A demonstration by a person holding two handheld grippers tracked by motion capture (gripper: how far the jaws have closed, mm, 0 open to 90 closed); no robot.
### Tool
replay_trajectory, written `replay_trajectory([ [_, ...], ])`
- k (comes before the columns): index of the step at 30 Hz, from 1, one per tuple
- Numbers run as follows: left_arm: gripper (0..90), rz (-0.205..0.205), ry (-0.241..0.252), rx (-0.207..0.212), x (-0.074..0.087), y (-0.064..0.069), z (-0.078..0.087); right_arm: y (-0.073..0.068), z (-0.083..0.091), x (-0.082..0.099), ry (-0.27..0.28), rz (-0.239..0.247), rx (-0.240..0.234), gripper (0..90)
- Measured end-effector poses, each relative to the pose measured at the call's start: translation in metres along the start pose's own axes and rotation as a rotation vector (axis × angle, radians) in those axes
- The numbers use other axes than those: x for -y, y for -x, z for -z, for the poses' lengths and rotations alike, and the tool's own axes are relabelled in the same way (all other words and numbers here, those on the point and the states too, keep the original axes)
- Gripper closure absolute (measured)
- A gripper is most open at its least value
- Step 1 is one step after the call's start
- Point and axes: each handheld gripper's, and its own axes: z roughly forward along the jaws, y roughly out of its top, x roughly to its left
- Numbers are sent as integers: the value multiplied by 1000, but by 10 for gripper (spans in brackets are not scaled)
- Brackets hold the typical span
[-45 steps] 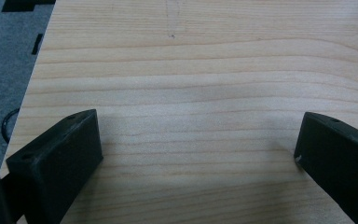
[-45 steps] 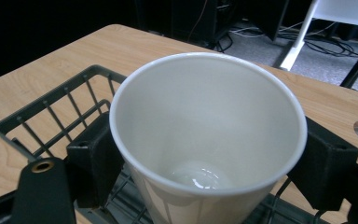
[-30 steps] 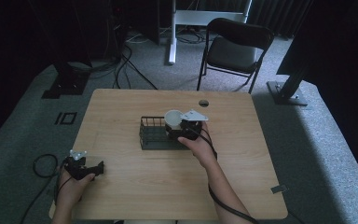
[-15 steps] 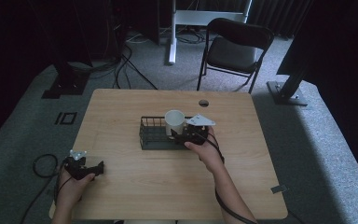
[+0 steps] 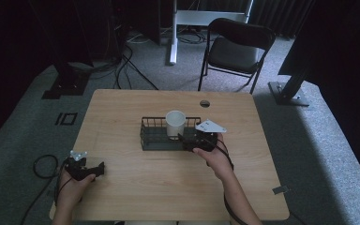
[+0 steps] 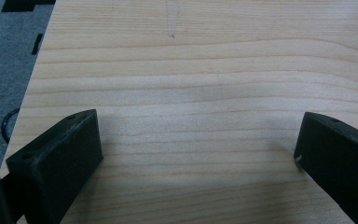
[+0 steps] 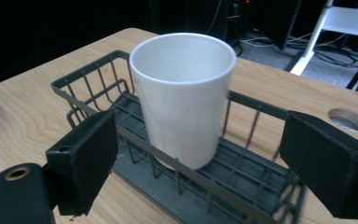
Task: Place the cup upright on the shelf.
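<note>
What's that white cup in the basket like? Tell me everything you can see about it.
The white cup is a plain, smooth cylinder with no handle showing, ceramic or plastic by its look, open at the top. It stands upright inside the dark wire basket, near its right end in the high view. The right claw sits open just in front of it, not touching.

The wire basket [image 5: 164,136] sits in the middle of the bench [image 5: 122,108]; its walls block a low way in from the sides; the white cup [image 5: 175,123] stands inside at the 3 o'clock end, open from above; the right hand-held gripper [image 7: 200,158] has wide jaws, the near basket wall just before them; bare wood lies at 6, 9 and 12 o'clock.
</note>
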Motion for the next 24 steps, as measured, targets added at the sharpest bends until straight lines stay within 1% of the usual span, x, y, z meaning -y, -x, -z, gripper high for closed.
replay_trajectory([
  [5, 9, -1, -1, 0, 0, 0, 0, 5, 8, 5, 3, 8, 20, 113],
  [6, 9, -1, -1, 0, 0, 0, 0, 9, 11, 8, 3, 9, 28, 113],
  [9, 10, -1, -1, 0, 0, 0, 0, 13, 16, 14, -3, 6, 34, 114],
  [21, 9, -1, 0, 0, 0, 0, 0, 26, 27, 39, -31, -22, 53, 114],
  [23, 9, -1, 0, 0, 0, 0, 0, 27, 27, 41, -31, -26, 54, 114],
  [24, 9, -1, 0, 0, 0, 0, 0, 28, 28, 45, -38, -30, 56, 114],
])
